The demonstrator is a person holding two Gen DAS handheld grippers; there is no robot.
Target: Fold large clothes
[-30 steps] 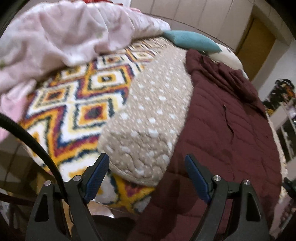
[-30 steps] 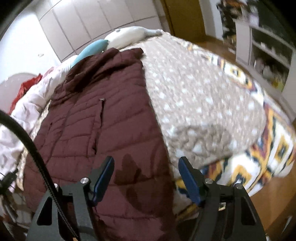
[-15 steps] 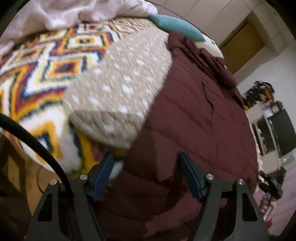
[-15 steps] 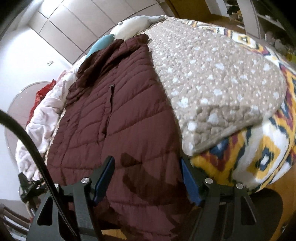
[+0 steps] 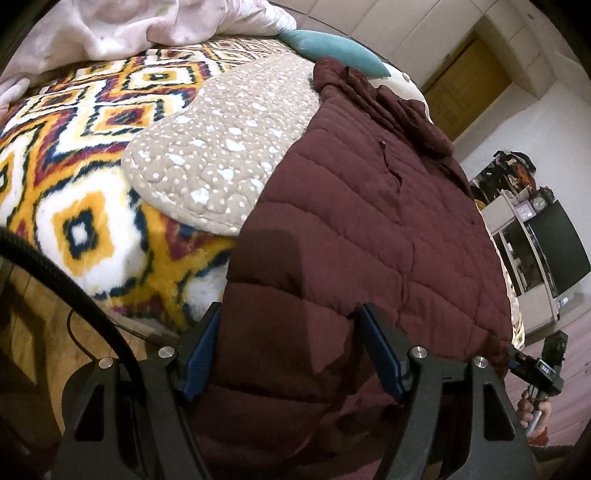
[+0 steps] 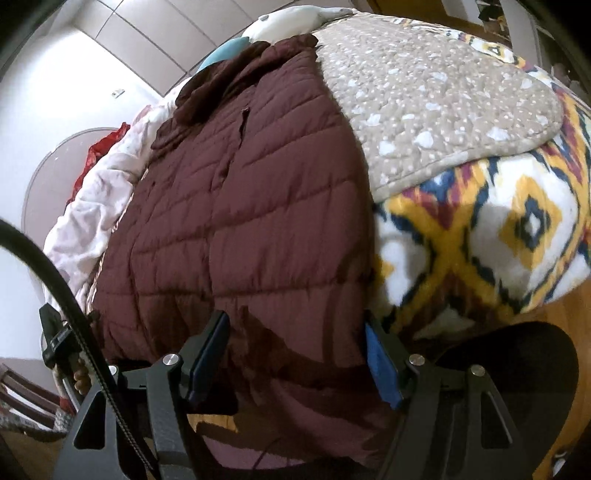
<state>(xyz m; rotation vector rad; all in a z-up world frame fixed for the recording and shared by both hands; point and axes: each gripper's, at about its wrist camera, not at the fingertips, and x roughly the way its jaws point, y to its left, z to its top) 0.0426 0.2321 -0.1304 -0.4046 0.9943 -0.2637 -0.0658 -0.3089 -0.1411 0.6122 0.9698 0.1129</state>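
Observation:
A large maroon quilted jacket (image 5: 369, 229) lies lengthwise on the bed, collar at the far end, its hem hanging over the near edge. It also shows in the right wrist view (image 6: 236, 206). My left gripper (image 5: 291, 350) is open, its blue-padded fingers on either side of the jacket's left hem corner. My right gripper (image 6: 295, 354) is open, its fingers astride the jacket's right hem corner. The other gripper shows at each view's edge, the right one in the left wrist view (image 5: 546, 365) and the left one in the right wrist view (image 6: 59, 339).
A beige dotted quilt (image 5: 221, 147) lies under the jacket on a patterned yellow, white and blue blanket (image 5: 74, 192). A pink crumpled sheet (image 5: 129, 26) and a teal pillow (image 5: 332, 48) lie at the far end. Wooden floor (image 6: 554, 325) lies below; shelves (image 5: 535, 243) stand at the right.
Both grippers have moved down and in toward the jacket's hem. The fingers now straddle the hem corners, where earlier they hovered over the bed's surface.

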